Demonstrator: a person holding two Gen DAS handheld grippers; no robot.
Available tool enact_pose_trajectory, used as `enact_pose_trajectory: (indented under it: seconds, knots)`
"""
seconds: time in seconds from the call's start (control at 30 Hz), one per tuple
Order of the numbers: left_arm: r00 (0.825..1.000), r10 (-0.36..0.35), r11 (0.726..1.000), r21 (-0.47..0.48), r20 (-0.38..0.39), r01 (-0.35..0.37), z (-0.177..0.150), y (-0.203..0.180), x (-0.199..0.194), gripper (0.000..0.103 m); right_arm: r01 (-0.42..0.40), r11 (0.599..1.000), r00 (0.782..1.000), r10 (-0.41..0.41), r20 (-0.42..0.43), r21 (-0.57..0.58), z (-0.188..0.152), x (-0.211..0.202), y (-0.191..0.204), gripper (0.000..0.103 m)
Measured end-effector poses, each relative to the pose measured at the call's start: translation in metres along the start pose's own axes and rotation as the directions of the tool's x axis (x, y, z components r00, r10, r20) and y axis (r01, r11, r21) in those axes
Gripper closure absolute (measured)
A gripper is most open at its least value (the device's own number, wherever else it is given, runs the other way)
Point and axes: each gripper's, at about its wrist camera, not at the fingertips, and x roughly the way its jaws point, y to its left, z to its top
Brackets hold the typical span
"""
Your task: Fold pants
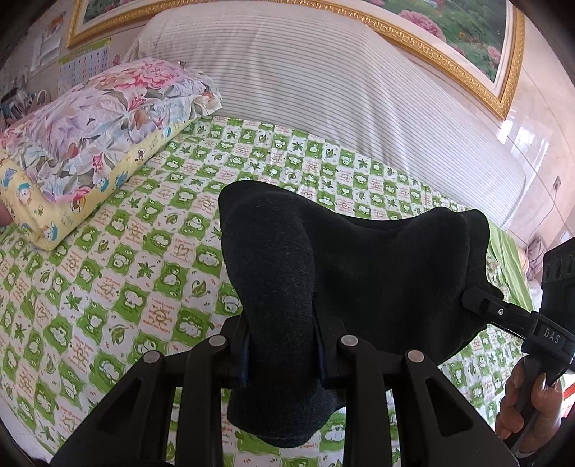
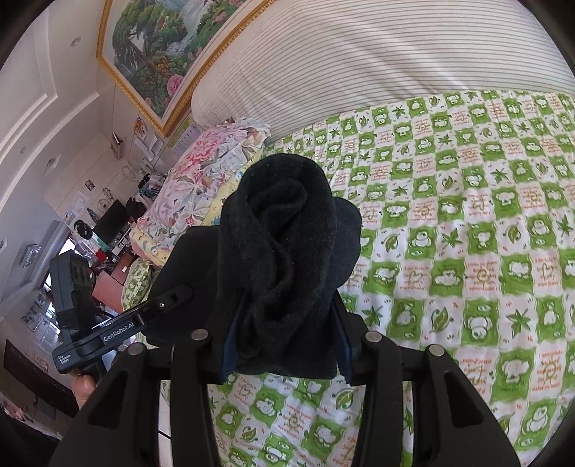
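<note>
Black pants (image 1: 323,266) held up off the bed, bunched and slung between the two tools, above the green-and-white checked bedsheet (image 1: 118,273). Thick fold of the dark knit clamped between the fingers of the left gripper (image 1: 282,350), cloth spilling down past the blue pads and bulging up in front. Rolled, twisted bundle of the same fabric pinched in the right gripper (image 2: 284,341), jaws closed tight on it, bundle standing up ahead of the fingers. Right tool also visible at the edge of the left view, biting the far end of the garment, a hand (image 1: 528,402) on its handle. Beyond, a floral pillow (image 1: 107,122) stacked on a yellow cartoon-print pillow (image 1: 68,212), a striped white bolster (image 1: 323,97) along the headboard side, and a gold-framed flower painting (image 1: 467,32) on the wall.
</note>
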Motion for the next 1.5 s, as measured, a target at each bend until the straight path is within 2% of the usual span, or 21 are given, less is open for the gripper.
enact_pose_trajectory:
  seconds: [0.33, 0.67, 1.03, 1.1, 1.27, 1.5]
  knots:
    - [0.999, 0.026, 1.0, 0.003, 0.02, -0.026, 0.032, 0.012, 0.028, 0.077, -0.008, 1.0, 1.0, 0.008, 0.0, -0.03, 0.033, 0.027, -0.003, 0.058]
    - [0.999, 0.041, 0.999, 0.016, -0.014, -0.041, 0.047, 0.022, 0.07, 0.077, 0.006, 0.999, 0.999, -0.008, -0.045, -0.037, 0.056, 0.067, -0.025, 0.058]
    - [0.995, 0.047, 0.999, 0.001, -0.083, -0.047, 0.024, 0.032, 0.094, 0.076, 0.009, 1.0, 0.994, -0.007, -0.109, 0.014, 0.045, 0.089, -0.054, 0.057]
    - [0.995, 0.04, 0.999, -0.009, -0.086, -0.041, 0.02, 0.034, 0.096, 0.075, 0.016, 0.999, 0.993, -0.012, -0.117, 0.032, 0.042, 0.093, -0.059, 0.055]
    - [0.995, 0.026, 0.999, -0.023, -0.095, -0.029, 0.013, 0.041, 0.097, 0.06, 0.063, 0.996, 0.99, -0.054, -0.132, 0.068, 0.037, 0.096, -0.072, 0.048]
    - [0.995, 0.022, 0.999, -0.038, -0.098, -0.026, 0.002, 0.051, 0.095, 0.055, 0.089, 0.993, 0.99, -0.08, -0.113, 0.082, 0.033, 0.089, -0.085, 0.047]
